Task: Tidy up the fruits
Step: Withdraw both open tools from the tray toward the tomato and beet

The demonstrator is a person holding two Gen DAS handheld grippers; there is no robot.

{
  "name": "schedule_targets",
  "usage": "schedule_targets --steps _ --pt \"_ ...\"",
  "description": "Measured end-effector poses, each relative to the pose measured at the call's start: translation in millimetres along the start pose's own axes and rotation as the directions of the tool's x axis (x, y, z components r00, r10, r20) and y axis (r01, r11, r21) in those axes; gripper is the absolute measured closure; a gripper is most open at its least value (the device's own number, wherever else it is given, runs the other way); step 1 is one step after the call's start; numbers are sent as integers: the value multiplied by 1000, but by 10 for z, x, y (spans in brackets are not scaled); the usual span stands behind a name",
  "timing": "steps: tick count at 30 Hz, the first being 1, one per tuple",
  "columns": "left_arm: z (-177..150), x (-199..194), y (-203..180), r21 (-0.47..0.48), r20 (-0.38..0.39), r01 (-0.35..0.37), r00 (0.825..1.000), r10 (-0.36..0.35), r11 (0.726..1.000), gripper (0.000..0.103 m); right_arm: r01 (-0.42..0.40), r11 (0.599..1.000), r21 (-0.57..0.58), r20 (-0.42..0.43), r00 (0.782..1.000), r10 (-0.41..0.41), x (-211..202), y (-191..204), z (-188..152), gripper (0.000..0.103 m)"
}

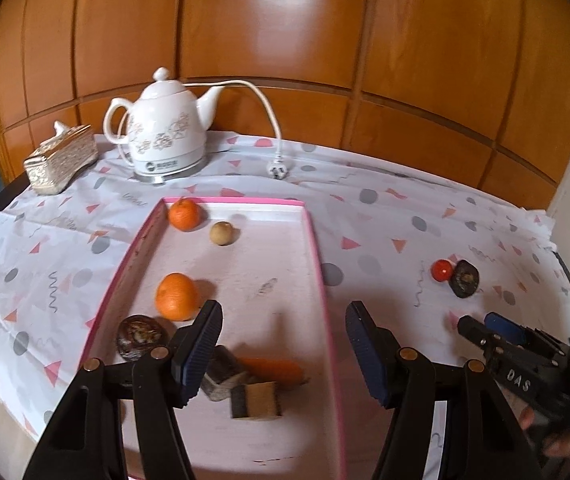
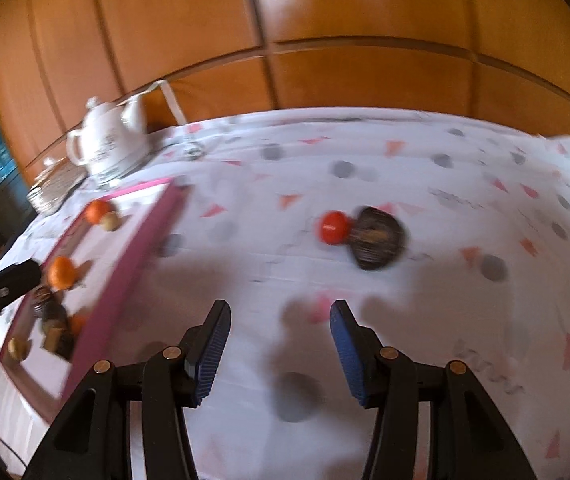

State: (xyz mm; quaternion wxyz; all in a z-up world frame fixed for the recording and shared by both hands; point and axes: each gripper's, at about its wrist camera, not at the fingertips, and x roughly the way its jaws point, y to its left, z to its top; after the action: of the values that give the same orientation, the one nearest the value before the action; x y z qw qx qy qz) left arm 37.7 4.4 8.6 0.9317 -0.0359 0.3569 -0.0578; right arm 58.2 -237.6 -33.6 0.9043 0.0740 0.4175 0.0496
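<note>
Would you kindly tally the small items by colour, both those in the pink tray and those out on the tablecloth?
Orange: 3 (two oranges, one carrot-like piece)
Red: 1
Dark brown or black: 3
Tan: 3 (a ball, a block, a ball)
Total: 10

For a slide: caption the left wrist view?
Open left gripper over pink tray of oranges; tomato waits outside on the cloth.

Two oranges [image 1: 177, 297] in pink tray [image 1: 317, 240], red tomato [image 1: 442, 270] touching dark fruit [image 1: 465, 279] on cloth
</note>
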Motion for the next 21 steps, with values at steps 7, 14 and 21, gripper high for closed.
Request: schedule_targets --steps 7,14,21 --pt "5 33 -217 48 -11 43 999 -43 998 38 71 994 78 -13 997 -70 10 -405 19 51" --pt "17 95 -458 106 -28 91 996 -88 990 38 87 993 75 -21 996 -85 96 -558 174 51" --pt "-7 195 -592 130 -60 118 992 -111 984 38 77 997 23 -56 996 -76 334 -543 357 51"
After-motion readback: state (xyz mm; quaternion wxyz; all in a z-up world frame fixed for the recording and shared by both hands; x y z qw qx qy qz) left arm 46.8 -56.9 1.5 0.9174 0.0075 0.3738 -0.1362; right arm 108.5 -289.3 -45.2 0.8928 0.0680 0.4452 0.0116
